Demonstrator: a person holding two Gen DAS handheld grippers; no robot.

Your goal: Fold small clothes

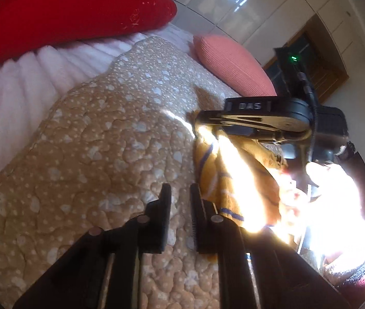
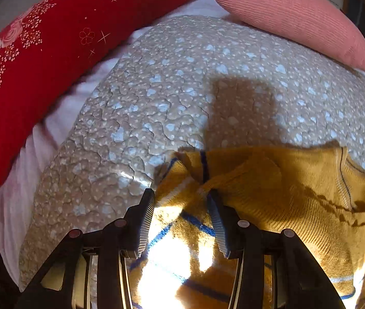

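Mustard sweater showing ribbed knit cloth; quilt looking puckered, faintly shiny; pink pillow showing corded weave; tool looking matt black plastic.

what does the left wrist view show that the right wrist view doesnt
Only the left wrist view shows the right gripper from outside, over the mustard-yellow knitted garment with blue stripes, plus glossy white wardrobe doors and the left gripper, jaws slightly apart with nothing between them. Only the right wrist view shows the garment's ribbed body spread flat and the right gripper's jaws straddling a bunched fold. Both share the beige quilted blanket with pale spots, the red floral pillow and the pink ribbed cushion.
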